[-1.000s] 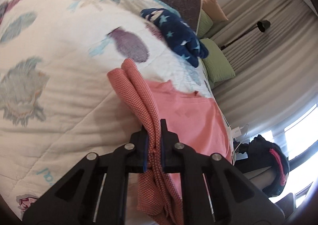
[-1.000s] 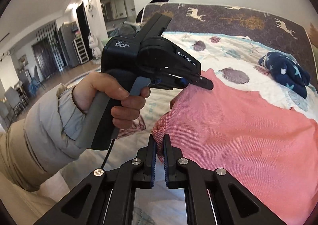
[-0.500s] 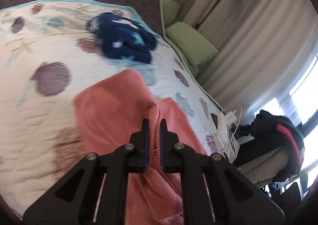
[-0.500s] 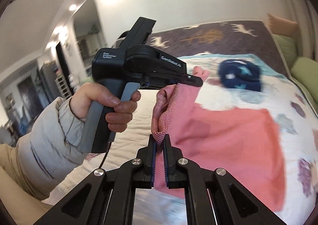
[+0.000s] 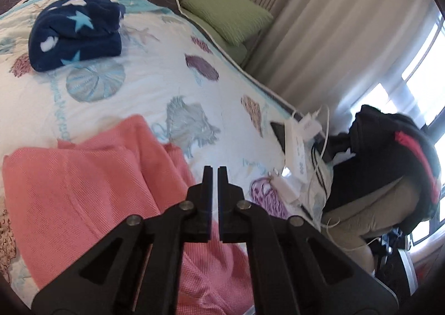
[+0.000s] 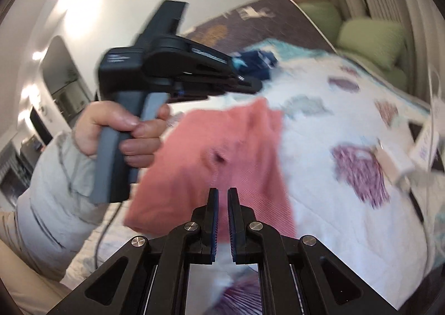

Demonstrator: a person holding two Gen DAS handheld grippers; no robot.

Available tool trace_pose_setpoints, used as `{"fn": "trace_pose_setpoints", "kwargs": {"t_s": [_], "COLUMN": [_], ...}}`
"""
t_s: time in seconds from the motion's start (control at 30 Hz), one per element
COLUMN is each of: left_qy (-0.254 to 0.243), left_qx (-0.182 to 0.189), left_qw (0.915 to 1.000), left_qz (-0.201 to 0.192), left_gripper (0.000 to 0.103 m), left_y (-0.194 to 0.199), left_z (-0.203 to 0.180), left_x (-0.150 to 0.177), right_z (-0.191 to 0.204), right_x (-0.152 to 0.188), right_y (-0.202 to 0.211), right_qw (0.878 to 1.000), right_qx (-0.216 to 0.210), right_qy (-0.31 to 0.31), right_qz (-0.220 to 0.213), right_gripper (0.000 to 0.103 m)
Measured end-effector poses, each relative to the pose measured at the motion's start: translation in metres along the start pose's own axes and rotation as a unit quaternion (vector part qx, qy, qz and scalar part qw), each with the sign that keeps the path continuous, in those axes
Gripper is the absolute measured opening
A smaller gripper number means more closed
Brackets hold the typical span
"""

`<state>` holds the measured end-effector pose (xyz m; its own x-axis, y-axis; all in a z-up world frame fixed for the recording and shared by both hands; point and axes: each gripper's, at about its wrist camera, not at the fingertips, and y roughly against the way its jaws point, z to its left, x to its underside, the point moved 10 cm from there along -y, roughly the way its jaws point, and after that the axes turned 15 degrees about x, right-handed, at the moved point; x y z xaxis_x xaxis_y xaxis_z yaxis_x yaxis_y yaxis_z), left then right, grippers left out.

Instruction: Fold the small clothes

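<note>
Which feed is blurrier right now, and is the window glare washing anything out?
Right wrist view: heavy motion blur smears the pink garment, the quilt prints and the left gripper; ceiling lights flare on the wall. Left wrist view: sharper, the garment's weave readable; the window is blown out white at the right edge, yet the bed stays evenly lit. Both show fisheye bending.

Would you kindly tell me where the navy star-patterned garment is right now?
In the left wrist view the navy star-patterned garment lies bundled at upper left on the seashell quilt, beyond the pink garment and apart from it.
</note>
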<state>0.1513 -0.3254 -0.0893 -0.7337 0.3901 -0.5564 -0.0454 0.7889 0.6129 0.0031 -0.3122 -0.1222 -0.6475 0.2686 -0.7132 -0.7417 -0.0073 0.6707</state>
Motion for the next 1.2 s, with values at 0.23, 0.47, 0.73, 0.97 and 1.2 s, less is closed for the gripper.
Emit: {"fn": "trace_pose_setpoints", "kwargs": {"t_s": [0.23,0.47,0.73,0.97,1.2], "left_qy": [-0.014,-0.083,-0.167,-0.22,-0.175], "left_qx": [-0.045,-0.048,-0.088,-0.1,-0.114], "left_qw": [0.9975,0.9951,0.9818,0.969,0.9761], "left_qz": [-0.053,-0.024,0.023,0.054,0.061], "left_gripper": [0.028,0.051,0.065,0.069,0.035], "left_y": [0.067,0.1,0.059,0.036,0.03], "left_z": [0.008,-0.029,-0.046,-0.053,-0.027], "left_x": [0.018,0.094,0.147,0.156,0.149], "right_z": [-0.031,-0.025,0.013,0.012,0.027], "right_x": [0.005,-0.049,-0.097,-0.078,-0.085], "right_y": [-0.01,-0.021,-0.097,-0.15,-0.162], "right_qw": [0.999,0.993,0.969,0.958,0.95], "right_qx": [-0.011,-0.089,-0.16,-0.123,-0.165], "right_qy": [-0.03,-0.028,-0.033,-0.045,-0.055], "right_qz": [0.037,0.074,0.186,0.257,0.261], "right_gripper": [0.009,0.028,0.052,0.053,0.06]}}
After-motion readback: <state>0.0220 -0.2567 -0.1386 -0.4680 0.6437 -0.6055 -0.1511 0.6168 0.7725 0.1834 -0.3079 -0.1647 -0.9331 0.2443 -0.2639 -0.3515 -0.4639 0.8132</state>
